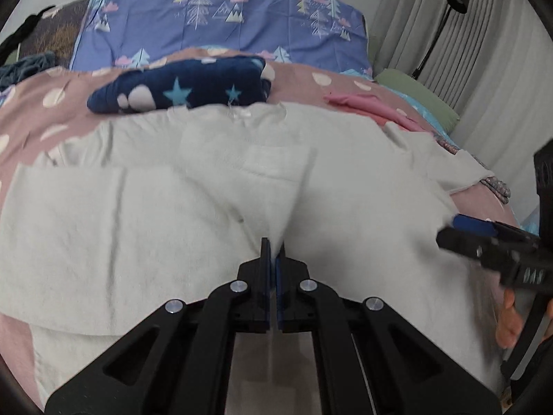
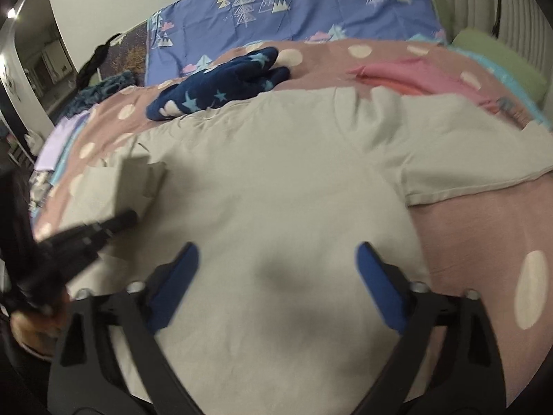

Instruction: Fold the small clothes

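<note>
- The left claw (image 1: 273,247), at the lower middle of the left wrist view, is pressed together on a pinch of the white T-shirt (image 1: 155,214); cloth puckers up between its blue pads.
- The right claw (image 2: 278,256), at the lower middle of the right wrist view, is spread wide, its blue pads (image 2: 179,276) well apart above the shirt's pale cloth and holding nothing.
- In the left wrist view the right claw shows at the right edge of the frame, its tip at the shirt's side edge; that view is too blurred to tell its state.
- The T-shirt lies spread flat across the bed, filling the middle of both views, with one sleeve (image 2: 477,173) reaching out to the right of the right wrist view.
- Under it lies a pink bedspread with white dots (image 2: 484,242).
- Just beyond the shirt's collar, toward the upper middle of the frame, sits a navy star-print garment (image 1: 186,86).
- A pink garment (image 1: 373,107) lies at the shirt's upper right.
- A blue pillow with tree prints (image 1: 221,20) stands along the top of the frame.
- A black lamp (image 1: 456,0) stands before the curtain (image 1: 501,86) at the upper right.
</note>
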Available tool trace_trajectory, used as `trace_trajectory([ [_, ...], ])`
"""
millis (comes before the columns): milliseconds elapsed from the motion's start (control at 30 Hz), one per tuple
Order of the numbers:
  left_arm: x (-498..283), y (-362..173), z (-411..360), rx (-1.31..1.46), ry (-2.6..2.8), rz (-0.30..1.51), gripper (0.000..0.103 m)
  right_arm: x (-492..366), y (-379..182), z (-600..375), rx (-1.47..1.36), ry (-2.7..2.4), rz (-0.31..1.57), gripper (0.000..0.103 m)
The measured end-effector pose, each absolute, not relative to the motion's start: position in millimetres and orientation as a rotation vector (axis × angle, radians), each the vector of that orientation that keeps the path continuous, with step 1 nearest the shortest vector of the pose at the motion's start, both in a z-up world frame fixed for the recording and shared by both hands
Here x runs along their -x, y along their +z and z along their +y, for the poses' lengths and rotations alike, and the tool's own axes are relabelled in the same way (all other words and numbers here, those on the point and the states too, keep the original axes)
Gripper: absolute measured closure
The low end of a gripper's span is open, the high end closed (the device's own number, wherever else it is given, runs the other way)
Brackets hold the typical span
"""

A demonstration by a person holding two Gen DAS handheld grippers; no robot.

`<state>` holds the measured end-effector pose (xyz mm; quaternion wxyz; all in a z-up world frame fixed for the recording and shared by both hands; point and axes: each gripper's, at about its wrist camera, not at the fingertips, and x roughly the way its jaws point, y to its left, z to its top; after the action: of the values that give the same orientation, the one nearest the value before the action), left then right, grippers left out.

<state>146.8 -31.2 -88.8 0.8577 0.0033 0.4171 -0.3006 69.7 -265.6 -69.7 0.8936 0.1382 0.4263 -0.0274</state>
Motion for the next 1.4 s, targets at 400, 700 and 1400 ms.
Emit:
trace_trajectory([
  [400,-136.6,-89.4,-38.9,0.009,-0.664,0.868,0.101,-186.1,-61.6,-216.5,-0.454,0.32,1.049,0.041],
  [700,-127.9,-91.6,-64.9,-0.063,-0.721,0.841,0.101,-200.3,-61.8,-205.0,-0.376,0.352,1.102,0.041],
  [1400,-149.4,-38.2,-91.5,0.019,-0.808,0.744,0.103,-224.1,2.3,-229.2,-0.265,0.304,0.893,0.097],
])
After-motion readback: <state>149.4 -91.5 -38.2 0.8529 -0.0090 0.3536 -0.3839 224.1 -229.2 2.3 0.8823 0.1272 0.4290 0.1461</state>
